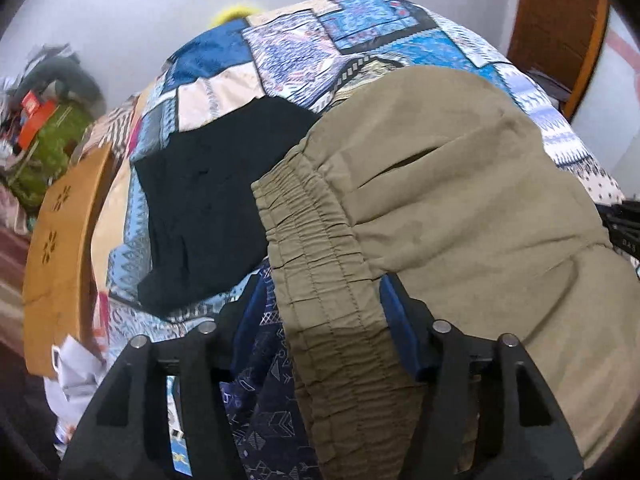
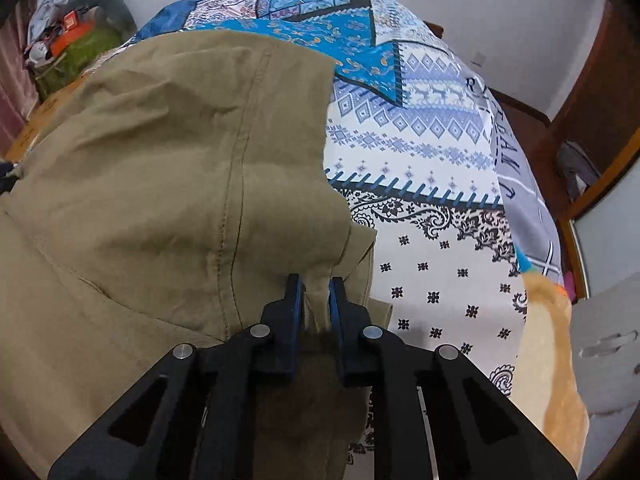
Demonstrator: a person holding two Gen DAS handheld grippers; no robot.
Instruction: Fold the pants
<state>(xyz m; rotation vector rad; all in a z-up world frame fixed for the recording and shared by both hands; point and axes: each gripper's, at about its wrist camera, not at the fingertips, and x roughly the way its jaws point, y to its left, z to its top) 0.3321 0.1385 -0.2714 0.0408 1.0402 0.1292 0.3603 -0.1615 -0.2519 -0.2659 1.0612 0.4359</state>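
Here the khaki pants [image 1: 440, 184] lie spread over a bed covered with a patchwork bedspread [image 1: 304, 48] in blues, whites and paisley black. The left gripper [image 1: 320, 312] stands with its fingers wide apart, and the elastic waistband [image 1: 316, 280] runs down between them; the right blue pad lies against the cloth, while the left pad sits clear of it over a dark printed patch of the spread. Beyond and to the left of those fingers a black garment [image 1: 208, 200] lies flat on the bed. The right gripper [image 2: 315, 296] has its fingers nearly together, pinching a bunched fold of the khaki fabric [image 2: 160, 168], which billows ahead and to the left of them. To the right of these fingers the spread [image 2: 424, 168] lies bare. A white wall [image 1: 120, 8] rises behind the bed, a wooden door [image 1: 560, 24] stands far right, and a cluttered heap [image 1: 44, 120] sits far left.
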